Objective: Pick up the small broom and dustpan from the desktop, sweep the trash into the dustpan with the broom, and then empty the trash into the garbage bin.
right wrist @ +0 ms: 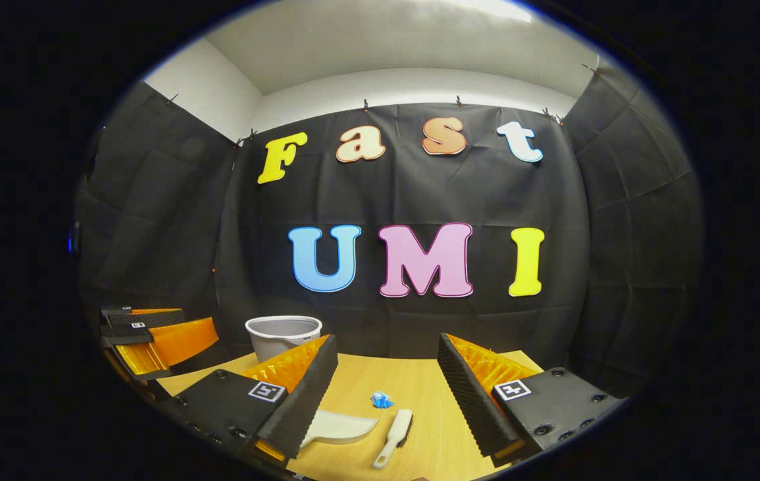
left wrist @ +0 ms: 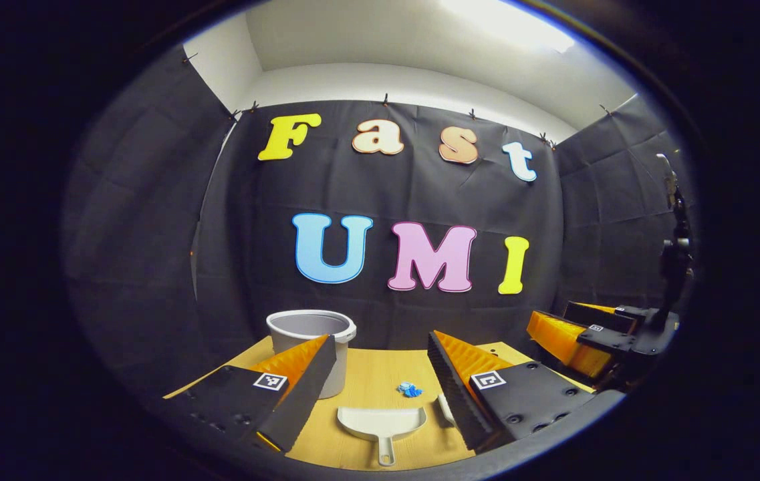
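Both spread: drop left gripper [left wrist: 380, 394] onto dustpan [left wrist: 382, 423] handle at desktop [left wrist: 373, 377] near edge, right gripper [right wrist: 386, 387] onto broom [right wrist: 394, 428] handle.

Wooden tabletop [right wrist: 420, 381] runs up to the black cloth wall at the back. Round grey plastic bin [right wrist: 282, 334] sits at the far left of it, close to the wall. Small blue crumpled scrap [right wrist: 382, 400] lies mid-table, fwd and right of the bin. White plastic dustpan [left wrist: 381, 422] is nearer the camera than the scrap, handle pointing toward us. Small white broom [right wrist: 394, 428] lies just right of the dustpan, apart from it, scrap just behind its far end. In the left gripper view, right gripper [left wrist: 570, 337] hangs off to the right of the table; in the right gripper view, left gripper [right wrist: 152, 334] sits left, beside the bin.
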Action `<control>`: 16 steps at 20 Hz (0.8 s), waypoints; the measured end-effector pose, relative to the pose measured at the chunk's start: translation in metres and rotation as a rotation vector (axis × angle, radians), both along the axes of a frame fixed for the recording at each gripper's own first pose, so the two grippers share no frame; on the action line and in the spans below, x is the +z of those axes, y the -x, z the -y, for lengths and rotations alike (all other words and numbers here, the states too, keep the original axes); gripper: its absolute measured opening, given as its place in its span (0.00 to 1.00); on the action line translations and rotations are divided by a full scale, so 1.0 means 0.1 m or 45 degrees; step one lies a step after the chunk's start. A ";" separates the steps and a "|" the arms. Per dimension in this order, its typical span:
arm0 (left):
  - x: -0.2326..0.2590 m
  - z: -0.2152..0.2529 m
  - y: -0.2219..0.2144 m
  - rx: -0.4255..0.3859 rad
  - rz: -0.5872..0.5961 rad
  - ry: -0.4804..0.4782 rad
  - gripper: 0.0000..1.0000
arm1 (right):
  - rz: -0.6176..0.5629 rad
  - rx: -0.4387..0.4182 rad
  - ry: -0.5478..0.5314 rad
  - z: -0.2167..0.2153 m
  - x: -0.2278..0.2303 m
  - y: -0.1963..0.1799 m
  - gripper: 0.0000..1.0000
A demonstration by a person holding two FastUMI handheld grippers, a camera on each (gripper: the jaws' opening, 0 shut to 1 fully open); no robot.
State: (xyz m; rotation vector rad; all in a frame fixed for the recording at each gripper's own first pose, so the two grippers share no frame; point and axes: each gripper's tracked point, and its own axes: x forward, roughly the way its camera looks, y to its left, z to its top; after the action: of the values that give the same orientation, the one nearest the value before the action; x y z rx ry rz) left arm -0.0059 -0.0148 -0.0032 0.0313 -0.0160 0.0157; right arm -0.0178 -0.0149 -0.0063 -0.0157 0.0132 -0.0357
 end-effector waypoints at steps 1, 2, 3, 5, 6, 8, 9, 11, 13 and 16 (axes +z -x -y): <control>-0.01 0.03 0.00 -0.002 -0.002 0.003 0.82 | -0.020 -0.009 0.011 0.02 -0.05 0.02 0.97; -0.02 0.05 -0.01 -0.005 -0.004 0.010 0.82 | -0.036 -0.004 0.013 0.01 -0.10 0.06 0.97; -0.02 0.07 -0.01 -0.007 -0.007 0.015 0.82 | -0.046 0.012 0.016 -0.04 -0.12 0.09 0.97; -0.03 0.08 -0.01 0.007 0.000 0.008 0.82 | -0.054 0.036 0.040 -0.09 -0.15 0.10 0.97; -0.04 0.08 -0.01 0.012 0.003 0.001 0.82 | -0.053 0.041 0.042 -0.09 -0.14 0.10 0.97; -0.08 0.10 -0.01 0.020 -0.007 -0.018 0.82 | -0.054 0.045 0.015 -0.10 -0.14 0.09 0.97; -0.10 0.09 -0.02 0.022 -0.016 -0.025 0.82 | -0.053 0.045 0.008 -0.11 -0.14 0.09 0.97; -0.09 0.12 -0.02 0.012 -0.020 -0.024 0.81 | -0.047 0.055 0.007 -0.12 -0.11 0.09 0.97; -0.07 0.10 0.00 0.012 -0.016 -0.011 0.82 | -0.039 0.054 0.011 -0.10 -0.08 0.09 0.97; -0.12 0.06 -0.04 0.018 -0.034 0.004 0.82 | -0.065 0.037 0.028 -0.04 -0.13 0.09 0.97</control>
State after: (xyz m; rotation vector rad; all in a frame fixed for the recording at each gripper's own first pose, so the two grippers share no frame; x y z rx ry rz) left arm -0.0017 -0.0211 -0.0149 0.0285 0.0112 0.0297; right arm -0.0264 -0.0104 -0.0192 -0.0392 0.0639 -0.0061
